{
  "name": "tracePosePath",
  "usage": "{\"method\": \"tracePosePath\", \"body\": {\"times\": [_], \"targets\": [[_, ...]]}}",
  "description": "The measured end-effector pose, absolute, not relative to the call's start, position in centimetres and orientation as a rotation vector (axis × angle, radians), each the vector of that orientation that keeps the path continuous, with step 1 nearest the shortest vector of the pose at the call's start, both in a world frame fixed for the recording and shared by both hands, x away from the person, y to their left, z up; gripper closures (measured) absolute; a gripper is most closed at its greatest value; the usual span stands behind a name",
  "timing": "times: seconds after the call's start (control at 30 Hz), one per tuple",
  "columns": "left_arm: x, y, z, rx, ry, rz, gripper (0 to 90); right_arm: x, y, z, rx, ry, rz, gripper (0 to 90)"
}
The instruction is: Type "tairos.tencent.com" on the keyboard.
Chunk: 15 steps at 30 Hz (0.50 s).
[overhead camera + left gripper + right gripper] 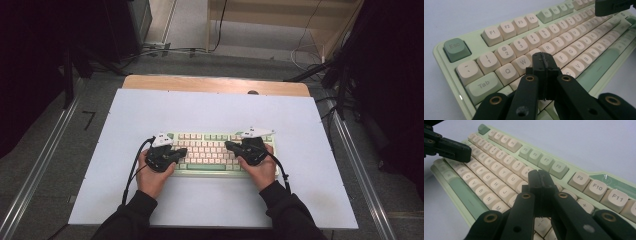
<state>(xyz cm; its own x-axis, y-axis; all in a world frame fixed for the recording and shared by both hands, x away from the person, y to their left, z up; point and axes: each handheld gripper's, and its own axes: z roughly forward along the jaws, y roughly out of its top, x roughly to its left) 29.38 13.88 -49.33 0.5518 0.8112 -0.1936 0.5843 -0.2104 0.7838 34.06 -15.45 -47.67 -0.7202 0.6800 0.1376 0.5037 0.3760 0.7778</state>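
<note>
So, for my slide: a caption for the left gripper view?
Shut left gripper poised over a green keyboard near its W key.

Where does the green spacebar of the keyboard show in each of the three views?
High view: the spacebar lies at the keyboard's near edge, between the two hands.
Left gripper view: right of centre, a long green bar running up to the right.
Right gripper view: lower left, a green bar running diagonally.
Shared landmark: the white table surface beneath the keyboard.

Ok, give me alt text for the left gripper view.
The left tongs, shut, hover over a green and cream keyboard near its W and E keys. The right tongs reach in at the top right corner.
</note>
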Motion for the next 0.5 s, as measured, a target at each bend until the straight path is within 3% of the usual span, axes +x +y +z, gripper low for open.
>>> {"method": "tracePosePath", "body": {"times": [0.5], "targets": [[29.11, 14.15, -48.99, 1.857, 1.124, 0.326, 90.0, 34.03, -15.47, -47.68, 1.059, 2.428, 1.260, 88.0]]}}
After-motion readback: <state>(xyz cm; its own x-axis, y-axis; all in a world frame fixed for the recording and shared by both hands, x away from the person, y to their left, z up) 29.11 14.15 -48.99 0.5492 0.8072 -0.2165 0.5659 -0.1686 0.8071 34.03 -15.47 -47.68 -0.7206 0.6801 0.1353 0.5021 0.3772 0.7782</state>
